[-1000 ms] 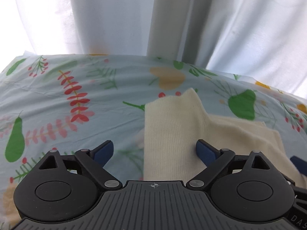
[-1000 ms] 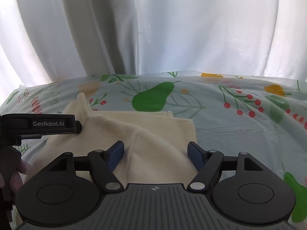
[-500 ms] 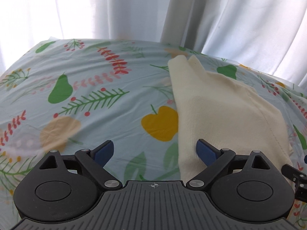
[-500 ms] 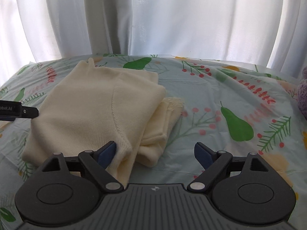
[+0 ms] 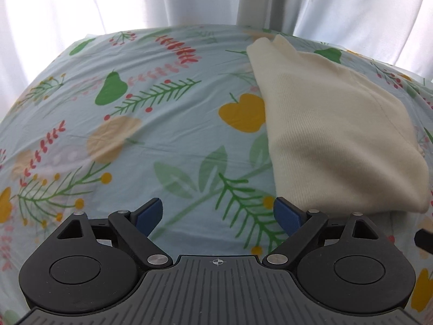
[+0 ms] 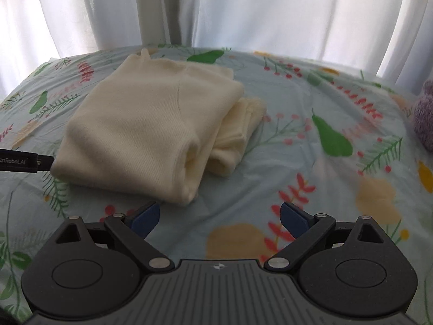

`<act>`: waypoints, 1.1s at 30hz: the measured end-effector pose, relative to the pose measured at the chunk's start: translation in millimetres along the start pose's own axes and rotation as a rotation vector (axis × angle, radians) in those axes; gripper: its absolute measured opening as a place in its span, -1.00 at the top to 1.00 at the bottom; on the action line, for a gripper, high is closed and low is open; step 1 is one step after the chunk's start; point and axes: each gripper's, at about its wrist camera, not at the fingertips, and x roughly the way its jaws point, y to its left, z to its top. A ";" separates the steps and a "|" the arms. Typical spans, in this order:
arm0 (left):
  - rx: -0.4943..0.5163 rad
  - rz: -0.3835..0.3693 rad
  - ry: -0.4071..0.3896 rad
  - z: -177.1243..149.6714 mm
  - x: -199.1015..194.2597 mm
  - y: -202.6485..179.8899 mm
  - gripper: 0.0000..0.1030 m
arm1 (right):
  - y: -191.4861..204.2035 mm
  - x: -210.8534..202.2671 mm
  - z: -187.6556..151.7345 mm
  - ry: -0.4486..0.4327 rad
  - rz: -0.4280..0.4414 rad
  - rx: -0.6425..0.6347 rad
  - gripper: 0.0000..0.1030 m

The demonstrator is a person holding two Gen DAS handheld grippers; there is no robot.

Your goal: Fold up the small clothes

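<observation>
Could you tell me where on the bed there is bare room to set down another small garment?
Bare sheet lies left of the folded cream sweater, out to the curtain. More lies right of it, up to the purple knit item. The sweater's own patch is taken.

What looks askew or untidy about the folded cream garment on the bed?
The cream garment is folded, but unevenly: in the right wrist view a lower layer sticks out past the top layer's right edge, and the near end bulges open in a loose roll. No damage or spill shows on the floral sheet.
</observation>
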 end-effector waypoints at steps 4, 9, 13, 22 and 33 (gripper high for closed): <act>-0.011 -0.016 0.011 -9.3 -7.6 -2.4 -0.81 | -0.9 -11.0 -17.5 0.042 0.094 0.100 -0.87; -0.034 -0.052 0.026 -19.7 -21.2 -4.7 -0.82 | 0.2 -23.1 -19.9 0.060 0.113 0.141 -0.90; -0.036 -0.052 0.037 -25.0 -31.6 -7.2 -0.85 | 0.6 -31.6 -18.3 0.037 0.093 0.142 -0.92; 0.020 -0.002 0.053 -19.5 -35.6 -17.8 -0.86 | 17.6 -40.0 -2.8 0.005 0.015 0.058 -0.92; 0.096 -0.003 0.024 -4.0 -42.5 -39.8 -0.86 | 38.5 -21.1 21.1 0.131 -0.026 0.047 -0.92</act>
